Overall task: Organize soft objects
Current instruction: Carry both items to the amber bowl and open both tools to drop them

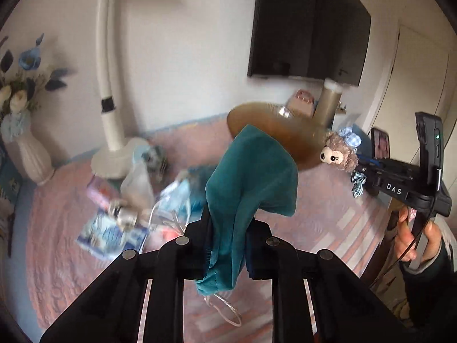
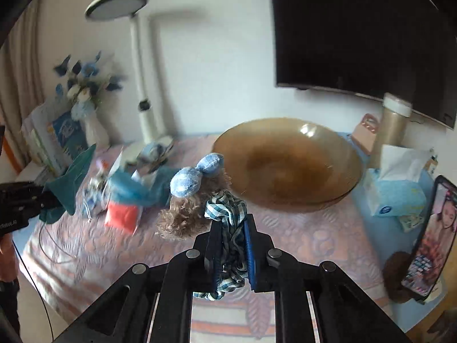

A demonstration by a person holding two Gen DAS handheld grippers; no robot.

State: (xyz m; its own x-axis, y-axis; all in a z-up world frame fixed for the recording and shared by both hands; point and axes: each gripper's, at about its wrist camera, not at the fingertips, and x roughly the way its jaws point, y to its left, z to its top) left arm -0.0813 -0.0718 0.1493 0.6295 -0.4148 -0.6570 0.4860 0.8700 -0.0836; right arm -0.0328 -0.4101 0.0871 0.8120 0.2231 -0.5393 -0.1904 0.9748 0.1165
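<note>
The left gripper clamped one teal cloth; the right gripper pinched one plush bear by its striped scarf, before one amber bowl at the desk's back edge.

Bowl behind plush toy (lamp leftward)

Soft daylight, fisheye warp, perhaps motion-blurred.

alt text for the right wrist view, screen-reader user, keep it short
The right gripper is shut on the striped cloth of a curly plush toy with a blue bow, raised over a pink patterned bedspread. Behind sits an empty amber glass bowl; a tissue box stands right.
</note>
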